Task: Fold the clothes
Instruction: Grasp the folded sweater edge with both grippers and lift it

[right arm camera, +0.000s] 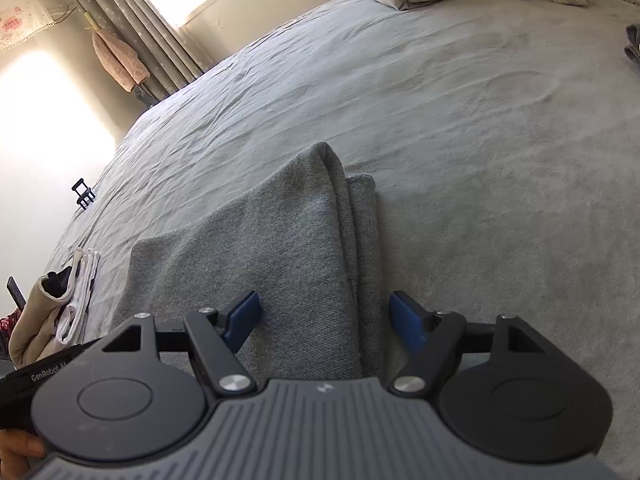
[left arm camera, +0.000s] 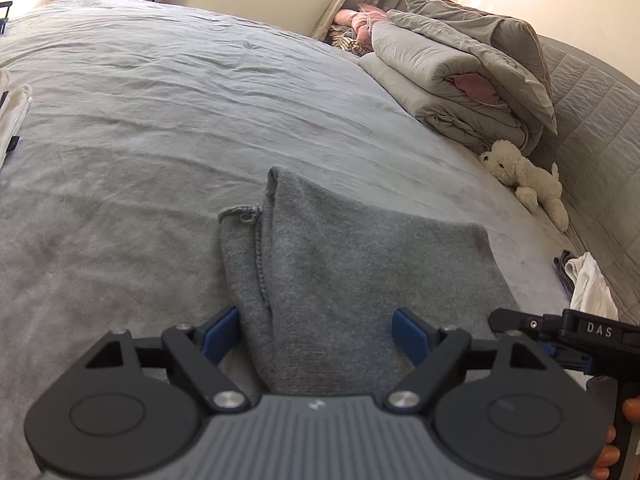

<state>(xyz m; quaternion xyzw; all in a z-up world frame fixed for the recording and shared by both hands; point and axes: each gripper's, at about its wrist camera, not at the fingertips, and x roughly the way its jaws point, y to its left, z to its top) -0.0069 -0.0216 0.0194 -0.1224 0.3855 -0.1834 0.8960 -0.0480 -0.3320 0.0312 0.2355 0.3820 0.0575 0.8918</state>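
Knitwear first: a grey knit garment (left arm camera: 360,276) lies part-folded on the grey bed (left arm camera: 160,128), layered into a long strip whose long axis runs away from both grippers toward the far side of the bed. The left gripper (left arm camera: 320,334) hangs over the near end of the strip's left side, where a stitched edge (left arm camera: 262,264) and an underlying flap show; its jaws stand released, wide apart, blue pads (left arm camera: 222,334) pressing on nothing, with cloth lying below the gap. The right gripper (right arm camera: 324,320) sits over the near end on the opposite side, above the stacked fold ridge (right arm camera: 348,216); its jaws are likewise spread and hold nothing. Both grippers point down at the near edge, side by side, neither clearly nearer to it. The likely next fold would carry the near end along that long axis toward the far tip, so each pair of jaws would have to pinch its own near corner. A folded duvet (left arm camera: 460,76), a white plush toy (left arm camera: 524,180) and other clothes (right arm camera: 60,312) lie well apart from the garment
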